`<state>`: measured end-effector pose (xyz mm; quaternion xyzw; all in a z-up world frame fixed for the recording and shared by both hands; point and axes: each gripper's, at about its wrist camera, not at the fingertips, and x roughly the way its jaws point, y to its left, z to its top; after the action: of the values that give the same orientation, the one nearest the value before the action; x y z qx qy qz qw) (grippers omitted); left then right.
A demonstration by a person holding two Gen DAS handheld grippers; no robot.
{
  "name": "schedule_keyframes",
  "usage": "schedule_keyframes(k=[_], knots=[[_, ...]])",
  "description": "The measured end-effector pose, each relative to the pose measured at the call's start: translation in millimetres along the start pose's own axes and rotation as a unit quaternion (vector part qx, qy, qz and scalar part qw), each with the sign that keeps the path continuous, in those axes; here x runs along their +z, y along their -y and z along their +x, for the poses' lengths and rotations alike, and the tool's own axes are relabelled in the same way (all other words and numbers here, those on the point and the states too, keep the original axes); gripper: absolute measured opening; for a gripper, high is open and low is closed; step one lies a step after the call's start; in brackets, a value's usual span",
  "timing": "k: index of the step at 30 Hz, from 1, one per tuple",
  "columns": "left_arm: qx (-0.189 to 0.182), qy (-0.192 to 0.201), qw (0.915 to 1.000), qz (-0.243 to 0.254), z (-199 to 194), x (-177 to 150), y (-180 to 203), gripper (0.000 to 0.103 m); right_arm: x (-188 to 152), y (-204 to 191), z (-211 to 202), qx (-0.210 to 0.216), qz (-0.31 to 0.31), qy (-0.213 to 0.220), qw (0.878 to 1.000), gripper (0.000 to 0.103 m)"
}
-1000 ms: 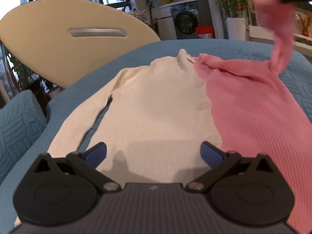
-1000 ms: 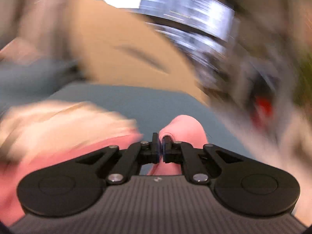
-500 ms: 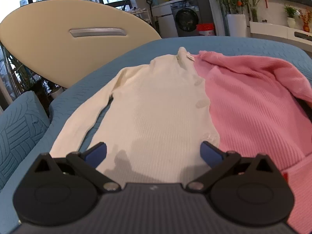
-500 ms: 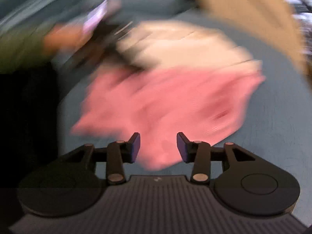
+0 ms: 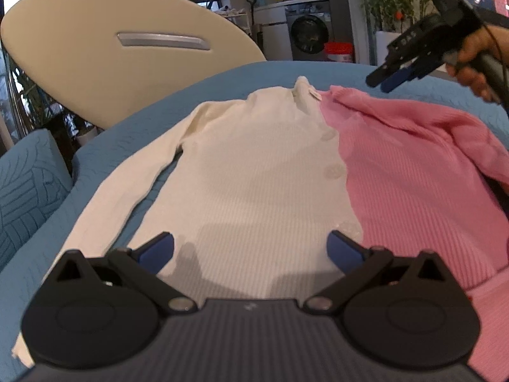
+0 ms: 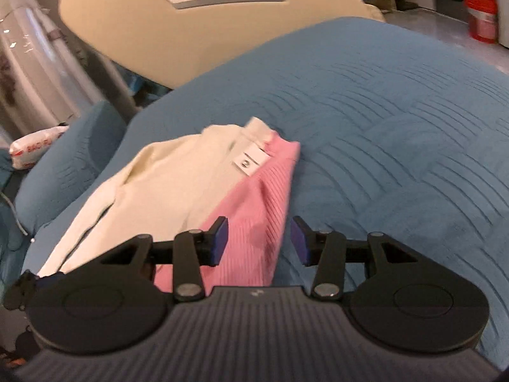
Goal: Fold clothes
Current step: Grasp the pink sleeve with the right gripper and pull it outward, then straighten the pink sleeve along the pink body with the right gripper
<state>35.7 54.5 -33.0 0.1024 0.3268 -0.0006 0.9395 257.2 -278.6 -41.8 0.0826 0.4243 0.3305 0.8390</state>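
A half-cream, half-pink ribbed knit sweater (image 5: 286, 172) lies flat on a blue quilted bed (image 5: 222, 86), collar toward the far edge. At the left a blue quilted pillow (image 5: 25, 191) sits beside the bed, and behind it stands a cream rounded headboard with a silver slot handle (image 5: 127, 47). The cream sleeve (image 5: 127, 197) stretches straight along the left side of the body, with a strip of bed showing between them. A small white label (image 6: 251, 160) sits at the collar. The pink sleeve (image 5: 429, 127) is folded in across the pink half.

The left tool (image 5: 251, 248) hovers low over the sweater's hem, its 2 blue-padded fingers set wide apart with nothing between them.

At the far right of the left view, a hand (image 5: 474, 60) holds the right tool (image 5: 386, 79) above the pink shoulder, clear of the cloth. In its own view the right tool (image 6: 259, 242) has its fingers parted, gripping nothing, with the pink shoulder edge below the gap. A red bucket (image 6: 482, 16) stands on the floor beyond.
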Motion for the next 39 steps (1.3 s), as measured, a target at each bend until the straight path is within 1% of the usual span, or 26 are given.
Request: schedule_keyframes(k=[1, 2, 3, 4, 5, 7, 8, 10, 13, 15, 16, 17, 19, 21, 23, 25, 28, 29, 30, 31, 32, 33, 34, 36, 38, 39], knots=[[0.0, 0.0, 1.0, -0.001, 0, 0, 1, 0.103, 1, -3, 2, 0.002, -0.007, -0.008, 1.0, 0.047], [0.001, 0.001, 1.0, -0.001, 0, 0, 1, 0.103, 1, -9, 8, 0.001, -0.028, -0.028, 0.999, 0.041], [0.001, 0.001, 1.0, -0.001, 0, 0, 1, 0.103, 0, -16, 13, -0.007, -0.054, -0.043, 0.998, 0.029], [0.001, 0.0, 1.0, -0.002, 0, 0, 1, 0.103, 0, -18, 11, -0.007, -0.058, -0.045, 0.997, 0.014], [0.002, 0.0, 1.0, -0.002, 0, 0, 1, 0.103, -1, -20, 10, -0.009, -0.068, -0.047, 0.997, 0.01], [0.003, 0.0, 1.0, -0.002, -1, 0, 2, 0.103, -1, -22, -2, -0.015, -0.078, -0.028, 0.996, 0.009], [0.003, 0.0, 1.0, -0.002, -1, 0, 3, 0.103, 0, -21, -12, -0.015, -0.076, -0.009, 0.997, 0.009], [0.004, 0.0, 1.0, -0.002, -1, -1, 3, 0.103, 2, -15, -21, -0.029, -0.071, 0.004, 0.997, 0.009], [0.005, -0.001, 1.0, -0.003, -1, -1, 4, 0.103, 3, 0, -32, -0.073, -0.062, 0.01, 0.995, 0.009], [0.007, 0.0, 1.0, -0.003, -1, -1, 4, 0.103, -4, 22, -27, -0.149, -0.06, -0.03, 0.987, 0.01], [0.006, 0.001, 1.0, -0.003, -1, -1, 4, 0.103, -10, 30, -21, -0.157, -0.048, -0.055, 0.985, 0.013], [0.006, 0.001, 1.0, -0.002, -1, -2, 4, 0.103, -14, 36, -16, -0.164, -0.038, -0.074, 0.983, 0.014], [0.005, 0.001, 1.0, -0.003, 0, -2, 4, 0.103, -16, 38, -27, -0.169, -0.018, -0.035, 0.985, 0.034], [0.005, 0.001, 1.0, -0.004, 0, -2, 4, 0.103, -18, 40, -40, -0.175, 0.016, 0.001, 0.984, 0.039], [0.006, 0.001, 1.0, -0.004, 0, -2, 3, 0.103, -27, 41, -60, -0.181, 0.047, 0.032, 0.982, 0.039], [0.007, 0.001, 1.0, -0.002, 0, -1, 4, 0.103, -35, 36, -71, -0.182, 0.043, 0.036, 0.982, 0.041], [0.007, -0.001, 1.0, -0.003, 0, 0, 4, 0.103, -63, -1, -101, -0.125, -0.027, 0.034, 0.991, 0.041], [0.008, -0.001, 1.0, -0.003, 0, 0, 4, 0.103, -75, -25, -114, -0.094, -0.086, 0.03, 0.991, 0.041], [0.008, -0.001, 1.0, -0.003, -1, 0, 5, 0.103, -92, -56, -129, -0.058, -0.163, 0.021, 0.985, 0.04], [0.01, -0.001, 0.9999, -0.002, -1, 0, 5, 0.103, -103, -72, -138, -0.04, -0.203, 0.011, 0.978, 0.039], [0.011, -0.001, 0.9999, -0.001, -1, 1, 6, 0.103, -121, -103, -147, -0.008, -0.274, -0.016, 0.962, 0.039], [0.013, -0.001, 0.9999, 0.002, -2, 1, 7, 0.103, -141, -136, -151, 0.014, -0.34, -0.05, 0.939, 0.039], [0.015, 0.0, 0.9999, 0.004, -3, 2, 8, 0.103, -146, -141, -151, 0.017, -0.351, -0.057, 0.935, 0.039], [0.017, 0.002, 0.9998, 0.01, -4, 3, 9, 0.103, -170, -178, -140, 0.026, -0.414, -0.104, 0.904, 0.039], [0.016, 0.006, 0.9996, 0.021, -7, 2, 10, 0.103, -184, -192, -117, 0.018, -0.438, -0.144, 0.887, 0.039], [0.015, 0.007, 0.9995, 0.026, -9, 2, 11, 0.103, -185, -193, -109, 0.016, -0.435, -0.155, 0.887, 0.039]])
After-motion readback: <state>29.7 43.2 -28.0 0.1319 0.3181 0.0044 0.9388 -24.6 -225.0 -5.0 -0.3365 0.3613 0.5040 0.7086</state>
